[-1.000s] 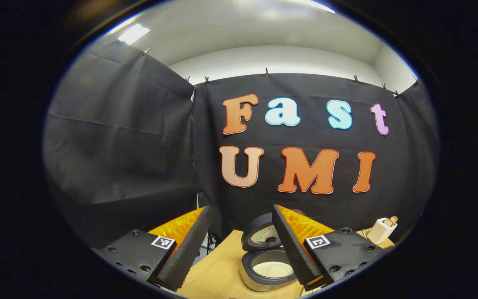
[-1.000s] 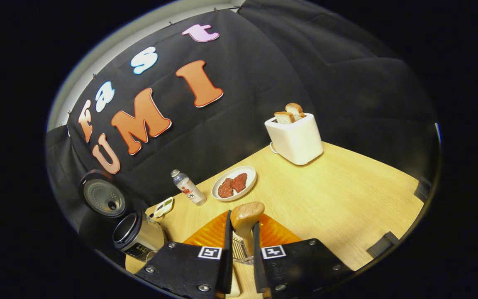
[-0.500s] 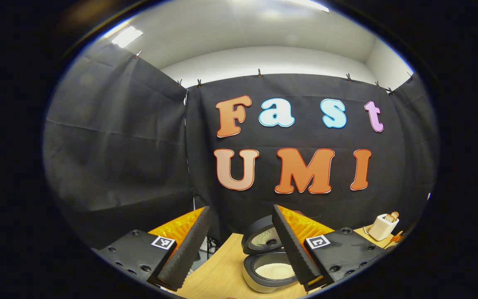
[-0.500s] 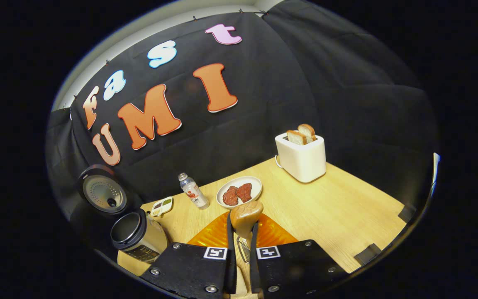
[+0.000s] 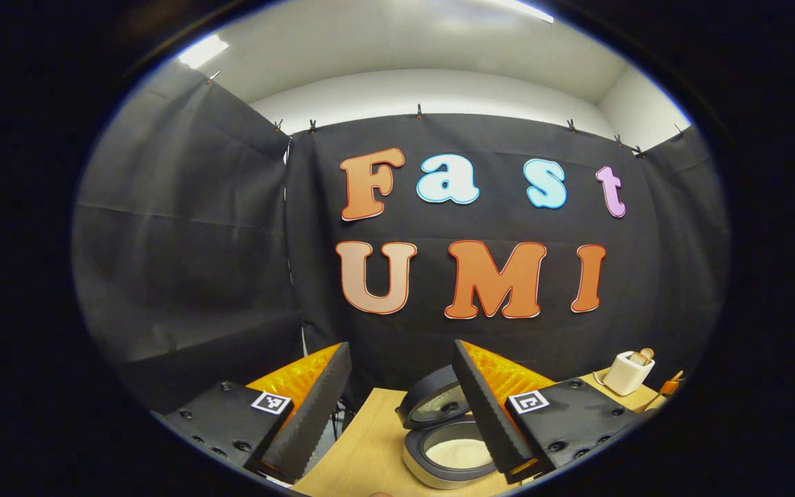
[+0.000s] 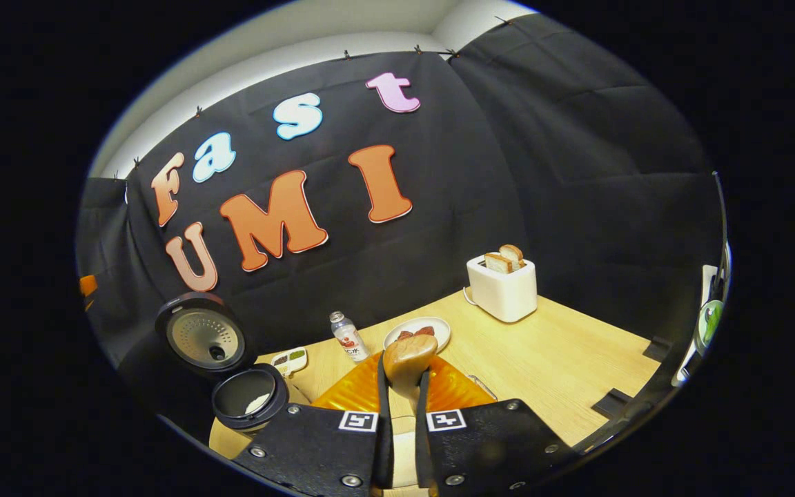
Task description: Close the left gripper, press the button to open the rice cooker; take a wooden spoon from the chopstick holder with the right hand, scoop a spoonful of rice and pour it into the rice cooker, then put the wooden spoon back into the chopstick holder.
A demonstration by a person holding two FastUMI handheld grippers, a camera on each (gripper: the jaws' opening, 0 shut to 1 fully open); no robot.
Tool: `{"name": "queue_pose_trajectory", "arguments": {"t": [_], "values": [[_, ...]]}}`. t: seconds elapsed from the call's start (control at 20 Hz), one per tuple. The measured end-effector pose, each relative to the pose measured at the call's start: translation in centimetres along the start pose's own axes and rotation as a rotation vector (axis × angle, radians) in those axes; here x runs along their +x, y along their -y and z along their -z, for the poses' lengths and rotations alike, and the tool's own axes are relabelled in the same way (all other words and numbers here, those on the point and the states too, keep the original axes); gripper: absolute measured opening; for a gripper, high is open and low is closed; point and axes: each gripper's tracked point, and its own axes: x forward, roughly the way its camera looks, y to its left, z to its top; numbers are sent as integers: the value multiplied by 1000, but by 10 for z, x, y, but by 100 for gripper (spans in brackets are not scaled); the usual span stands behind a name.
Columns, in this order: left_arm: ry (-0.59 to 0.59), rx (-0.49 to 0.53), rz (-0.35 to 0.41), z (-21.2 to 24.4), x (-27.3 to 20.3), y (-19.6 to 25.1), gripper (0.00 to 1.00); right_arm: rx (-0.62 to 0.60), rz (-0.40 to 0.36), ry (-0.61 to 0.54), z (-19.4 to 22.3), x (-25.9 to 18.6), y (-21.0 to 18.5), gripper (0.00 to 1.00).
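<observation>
I held the wooden spoon point(image 6: 408, 359) in my right gripper point(image 6: 398, 386), both fingers pressed against its handle, the rounded bowl standing up just past the fingertips. My left gripper point(image 5: 397, 393) hung with its fingers spread wide and nothing between them.

I took the rice cooker point(image 6: 249, 400) as my landmark. Its lid point(image 6: 204, 337) stood raised behind the pot, and in the left gripper view the rice cooker point(image 5: 449, 452) lay just beyond my left gripper's fingers, white rice point(image 5: 459, 452) showing in the open pot, the lid point(image 5: 435, 407) tilted back toward the booth wall. In the right gripper view the spoon was to the right of the cooker, near it but not touching. A small tray point(image 6: 289, 360) lay just beside the cooker on the table point(image 6: 577, 352), then a small bottle point(image 6: 347, 337), then a plate point(image 6: 417, 332) with reddish pieces on it, each farther right of the cooker. The white toaster point(image 6: 502, 288) with two slices of bread stood well apart from the cooker, at the far right of the table. I could not make out the chopstick holder for certain.
</observation>
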Motion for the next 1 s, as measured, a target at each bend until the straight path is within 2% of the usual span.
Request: {"name": "queue_pose_trajectory", "arguments": {"t": [0.15, 0.2, 0.25, 0.65, 0.9, 1.0], "values": [[14, 40, -17, 1, 1, -10, 100, -21, -16, -38, 20, 0, -19, 12], [13, 36, -12, 2, 1, -9, 96, -30, -16, -47, 26, 3, -22, 12], [12, 30, -10, 4, 0, -8, 100, -51, -20, -60, 33, 6, -25, 11], [9, 16, -17, 5, -7, 2, 100, -247, -32, -132, 90, 42, -35, 12], [5, 65, -33, 13, -11, 1, 100, -275, -9, -162, 126, 51, -25, 11], [-9, 62, -37, 18, -11, -1, 100, -285, -30, -129, 127, 51, -29, 12]]}}
